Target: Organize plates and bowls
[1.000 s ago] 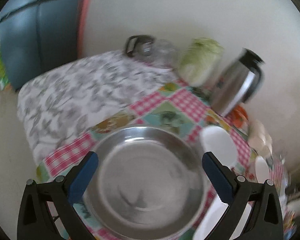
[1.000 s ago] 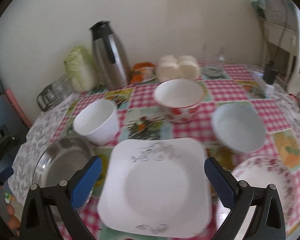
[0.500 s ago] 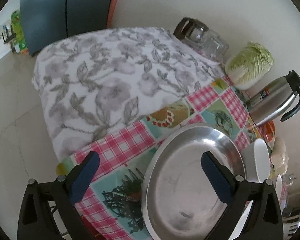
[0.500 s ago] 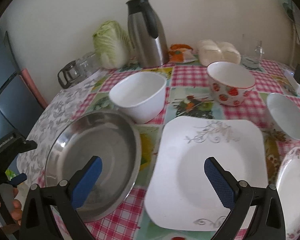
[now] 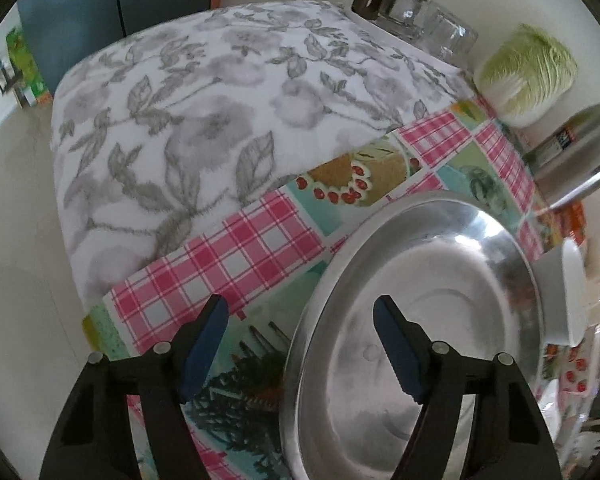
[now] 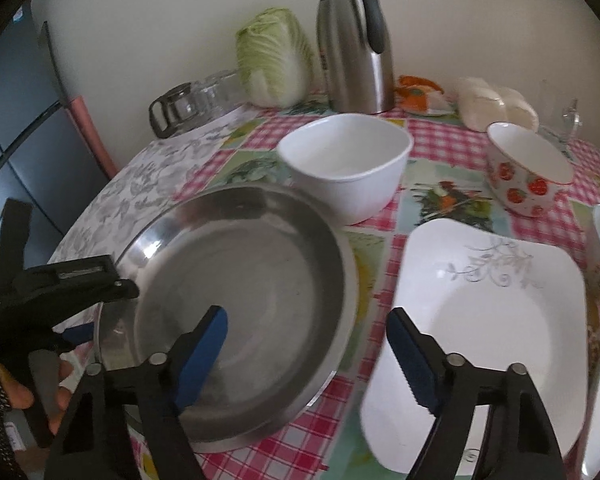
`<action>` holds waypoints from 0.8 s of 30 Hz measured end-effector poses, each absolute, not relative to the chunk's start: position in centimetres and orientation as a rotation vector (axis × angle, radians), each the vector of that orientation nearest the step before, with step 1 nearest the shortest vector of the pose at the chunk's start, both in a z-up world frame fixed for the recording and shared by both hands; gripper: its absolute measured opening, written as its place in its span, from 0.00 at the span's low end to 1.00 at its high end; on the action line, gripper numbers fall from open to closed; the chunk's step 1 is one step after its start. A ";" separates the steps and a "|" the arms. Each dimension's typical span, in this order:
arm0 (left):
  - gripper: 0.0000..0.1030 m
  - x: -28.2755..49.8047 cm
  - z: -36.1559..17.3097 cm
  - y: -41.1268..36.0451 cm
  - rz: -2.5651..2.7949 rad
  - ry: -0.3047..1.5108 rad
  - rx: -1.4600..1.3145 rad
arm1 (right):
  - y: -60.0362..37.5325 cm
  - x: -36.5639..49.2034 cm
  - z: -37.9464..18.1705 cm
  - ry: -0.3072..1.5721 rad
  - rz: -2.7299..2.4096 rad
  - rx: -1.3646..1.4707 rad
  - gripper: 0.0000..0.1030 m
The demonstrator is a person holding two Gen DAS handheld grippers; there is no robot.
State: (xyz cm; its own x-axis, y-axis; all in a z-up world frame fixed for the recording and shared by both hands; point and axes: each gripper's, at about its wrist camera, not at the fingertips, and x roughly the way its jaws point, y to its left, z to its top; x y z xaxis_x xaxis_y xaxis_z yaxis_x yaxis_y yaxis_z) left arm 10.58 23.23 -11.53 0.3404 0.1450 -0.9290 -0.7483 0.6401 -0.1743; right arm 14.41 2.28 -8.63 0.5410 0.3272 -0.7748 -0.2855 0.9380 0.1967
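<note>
Your left claw straddles the near-left rim of the steel plate, one pad outside over the tabletop, one inside; its jaws are closing and not yet pressing. Your right claw straddles the plate's near-right rim, its other pad above the square white plate just beside; those jaws are closing too, still apart. Behind stand a white bowl and strawberry bowl, then a cabbage and thermos by the wall.
</note>
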 end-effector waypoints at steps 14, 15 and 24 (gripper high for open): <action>0.49 10.8 -11.7 23.3 0.670 1.031 -0.631 | 2.1 15.0 -10.1 0.992 0.356 0.094 0.49; 0.49 10.9 -11.7 23.3 0.668 1.029 -0.627 | 2.0 15.0 -10.2 0.993 0.353 0.094 0.46; 0.40 10.9 -11.7 24.0 0.676 0.993 -0.642 | 2.2 15.2 -10.7 1.023 0.374 0.119 0.25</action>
State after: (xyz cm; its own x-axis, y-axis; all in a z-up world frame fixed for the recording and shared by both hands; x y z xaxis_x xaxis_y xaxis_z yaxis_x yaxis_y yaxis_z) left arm 10.93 24.02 -11.72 0.3834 0.2130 -0.8987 -0.7581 0.6284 -0.1745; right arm 15.16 2.18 -10.74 0.4637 0.3589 -0.8101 -0.2487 0.9302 0.2698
